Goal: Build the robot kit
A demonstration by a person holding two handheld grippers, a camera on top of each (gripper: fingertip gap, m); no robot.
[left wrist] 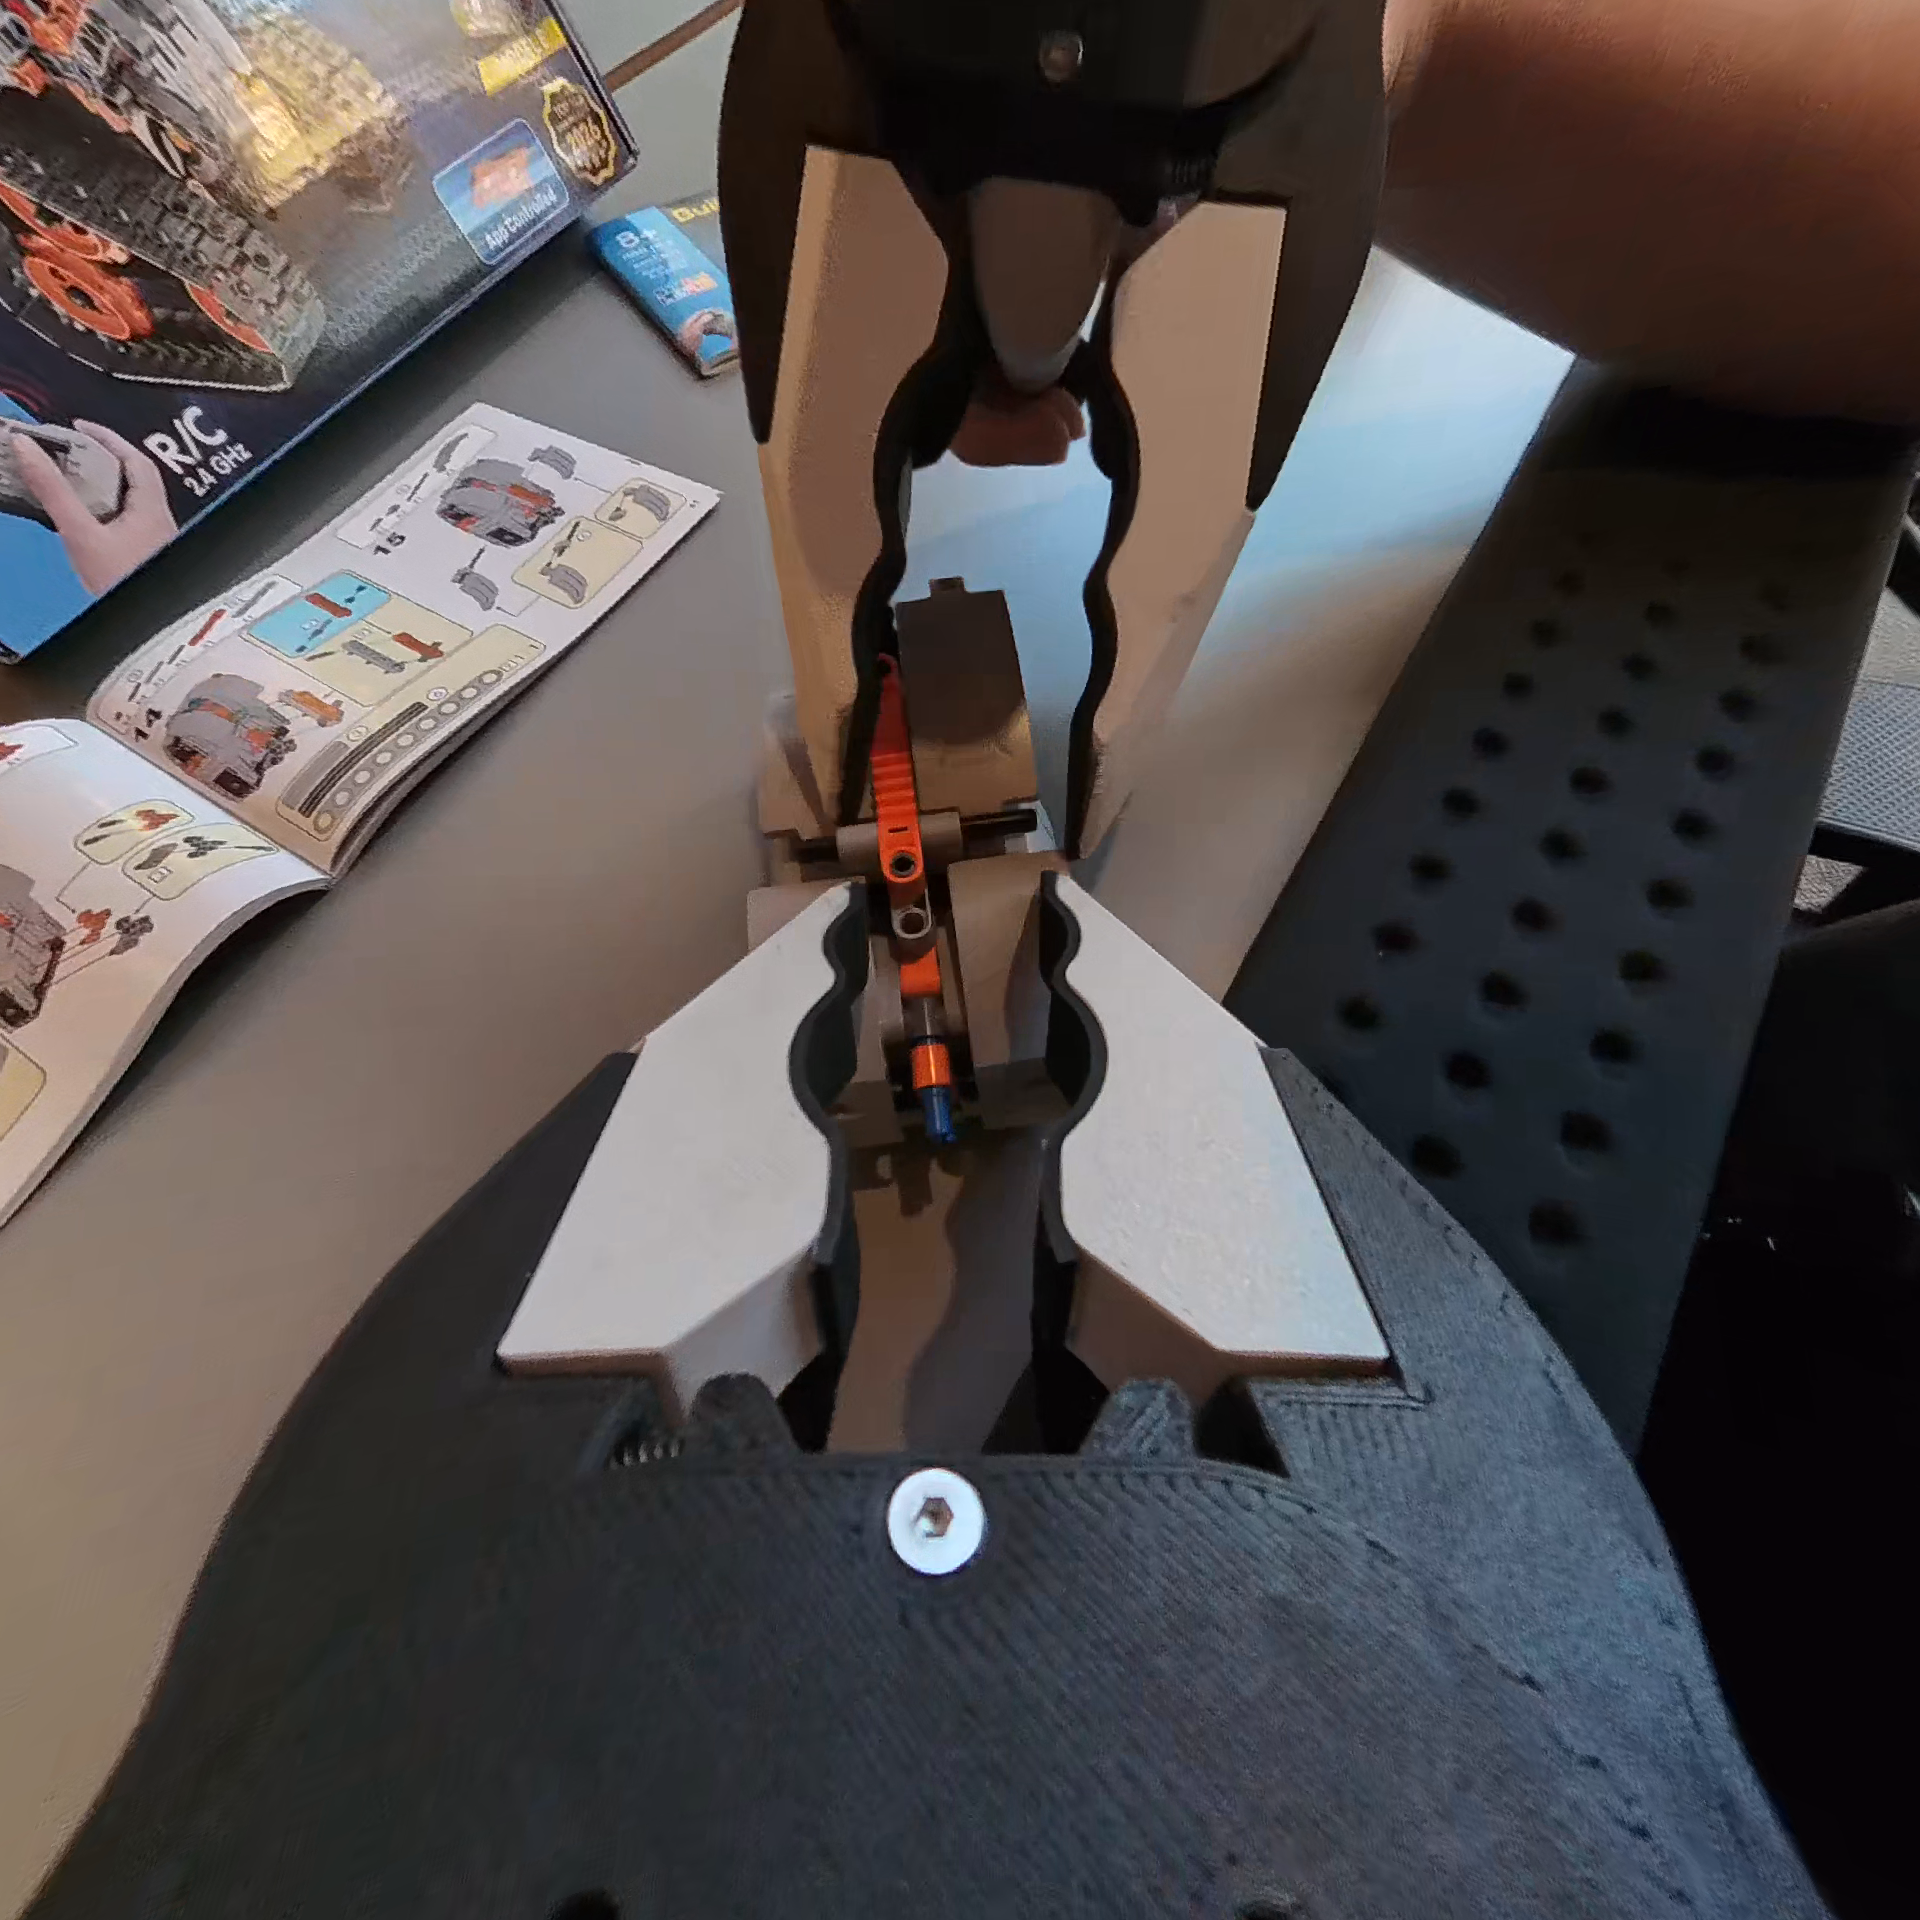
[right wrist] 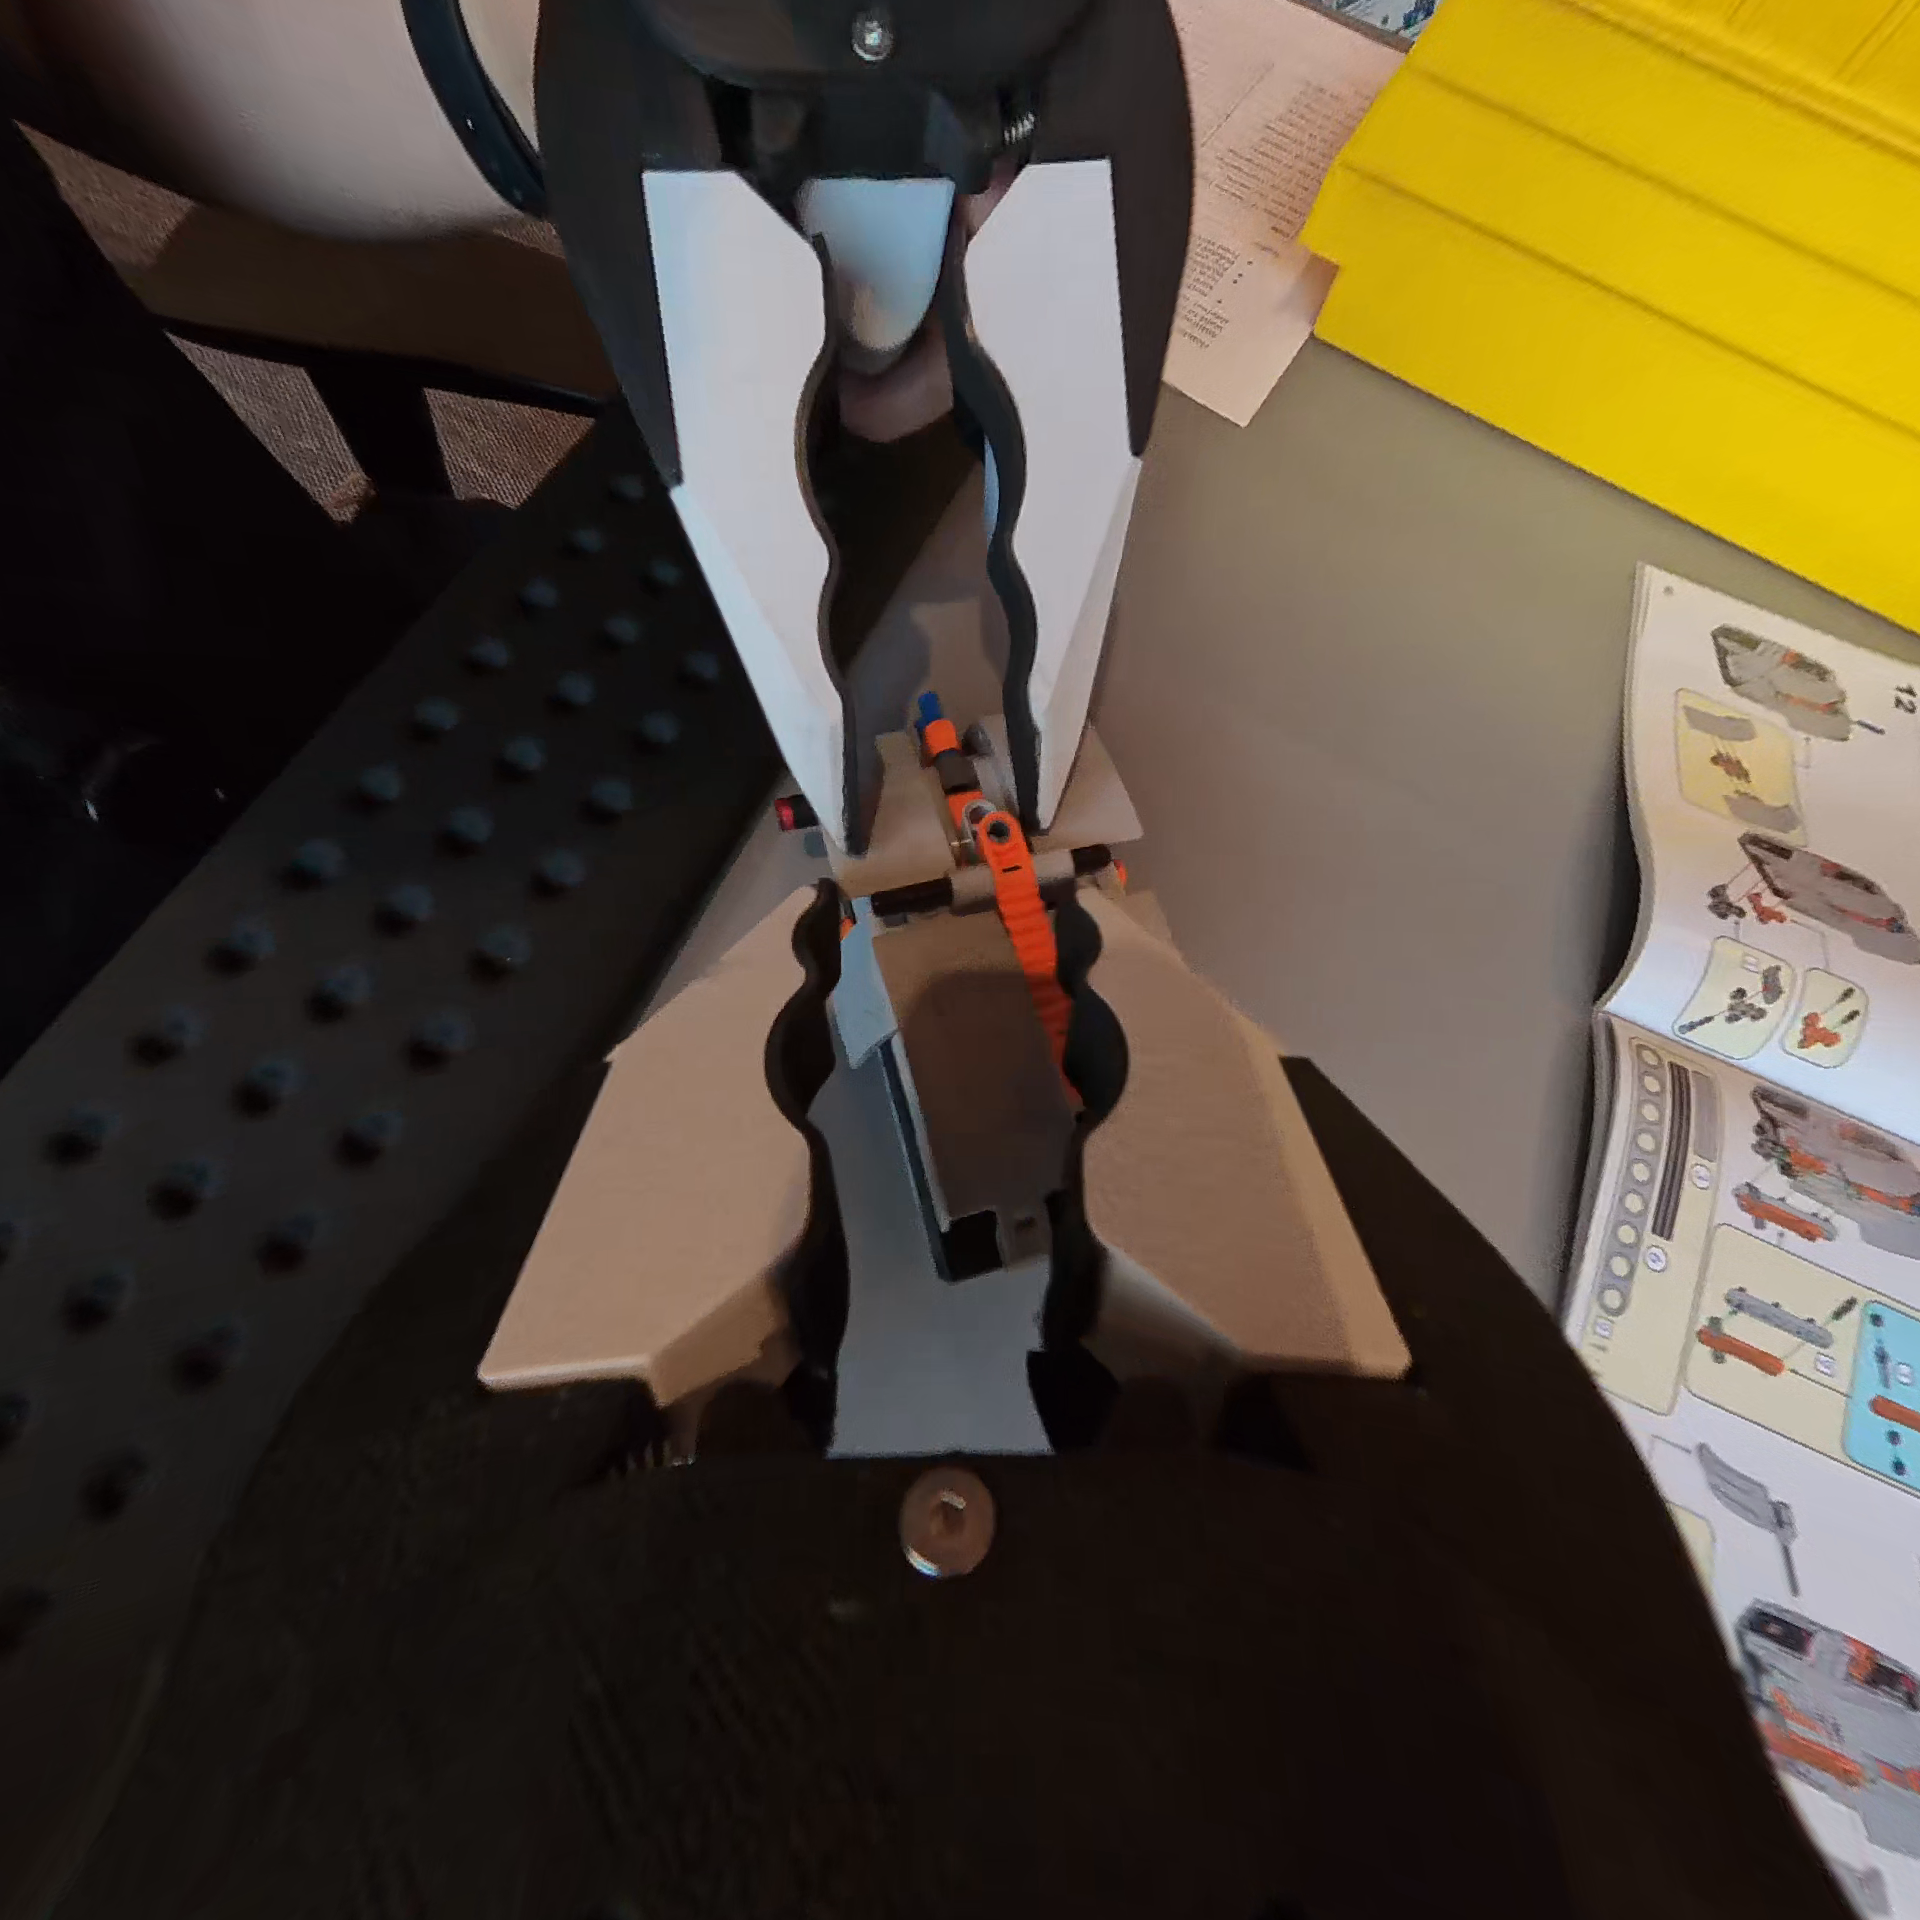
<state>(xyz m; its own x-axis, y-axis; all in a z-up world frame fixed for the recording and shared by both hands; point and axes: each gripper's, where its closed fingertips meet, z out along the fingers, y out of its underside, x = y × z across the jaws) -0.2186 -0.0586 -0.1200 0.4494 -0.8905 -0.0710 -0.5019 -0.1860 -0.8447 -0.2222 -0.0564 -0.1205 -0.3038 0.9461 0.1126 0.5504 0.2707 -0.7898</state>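
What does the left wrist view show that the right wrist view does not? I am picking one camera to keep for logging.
Only the left wrist view shows the toy set box and a small blue booklet beyond the open manual. Only the right wrist view shows the yellow stacked bins and a printed sheet beside them. Both show the grey-and-orange brick assembly gripped from opposite ends by the left gripper and right gripper, the open instruction manual, the grey table and the black perforated chair.
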